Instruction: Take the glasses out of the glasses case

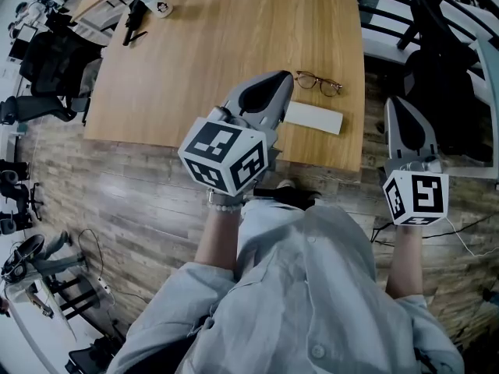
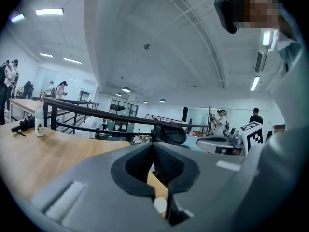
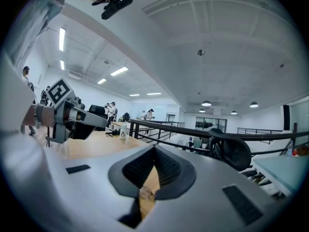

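Note:
A pair of thin-rimmed glasses (image 1: 318,82) lies unfolded on the wooden table (image 1: 195,61), near its right front corner. Just in front of them lies the flat white glasses case (image 1: 313,118), closed. My left gripper (image 1: 282,80) hovers above the table's front edge, just left of both, jaws together and empty. My right gripper (image 1: 396,102) hangs off the table's right side, also shut with nothing in it. In the right gripper view the glasses (image 3: 146,192) show through the gap under the shut jaws. In the left gripper view a white bit of the case (image 2: 160,205) shows below the jaws.
A small white bottle (image 1: 156,2) and a black gadget (image 1: 134,23) sit at the table's far left end. Black office chairs (image 1: 47,61) stand left of the table, a black railing (image 1: 390,22) and another chair to its right. People stand far off.

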`<state>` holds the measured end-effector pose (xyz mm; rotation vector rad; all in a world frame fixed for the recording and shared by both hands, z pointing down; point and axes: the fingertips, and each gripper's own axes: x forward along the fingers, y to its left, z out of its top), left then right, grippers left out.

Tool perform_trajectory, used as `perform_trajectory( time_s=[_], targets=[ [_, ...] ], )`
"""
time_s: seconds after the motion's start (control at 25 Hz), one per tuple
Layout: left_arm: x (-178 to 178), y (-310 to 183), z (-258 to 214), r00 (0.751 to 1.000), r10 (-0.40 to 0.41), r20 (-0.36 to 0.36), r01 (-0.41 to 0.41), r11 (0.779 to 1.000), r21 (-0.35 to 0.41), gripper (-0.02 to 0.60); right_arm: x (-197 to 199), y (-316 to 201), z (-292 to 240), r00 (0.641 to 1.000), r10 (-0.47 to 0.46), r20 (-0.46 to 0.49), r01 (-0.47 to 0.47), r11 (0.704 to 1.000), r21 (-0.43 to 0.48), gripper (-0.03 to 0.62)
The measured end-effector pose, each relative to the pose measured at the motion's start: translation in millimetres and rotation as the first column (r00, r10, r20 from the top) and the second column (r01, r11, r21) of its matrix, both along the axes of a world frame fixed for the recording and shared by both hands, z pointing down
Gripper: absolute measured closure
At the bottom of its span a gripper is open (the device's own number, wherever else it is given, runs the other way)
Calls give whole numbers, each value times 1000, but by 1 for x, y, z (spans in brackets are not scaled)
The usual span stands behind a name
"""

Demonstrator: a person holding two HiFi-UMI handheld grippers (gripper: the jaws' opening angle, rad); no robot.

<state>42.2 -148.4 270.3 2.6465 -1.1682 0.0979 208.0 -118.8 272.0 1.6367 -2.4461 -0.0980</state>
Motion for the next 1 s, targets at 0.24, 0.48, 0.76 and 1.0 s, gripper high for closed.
perform_trajectory(
  time_s=[0.24,0.48,0.76,1.0],
  targets=[
    [-1,-4,-1,1000,3,-7,-3,1000,2,577,-1,-3,-1,1000,4,-1,-4,1000,0,594],
    [-2,-10,0,1000,5,-10,-5,1000,1,577,-3,-7,-1,1000,6,-3,-6,1000,-1,594],
    [-1,-14,0,1000,14,-9,-14,1000,0,578,-3,-11,0,1000,8,-7,-8,1000,-5,594],
    [-4,-18,0,1000,16,-9,-16,1000,0,577,-9,-14,1,1000,4,-14,-4,1000,-8,594]
  ],
)
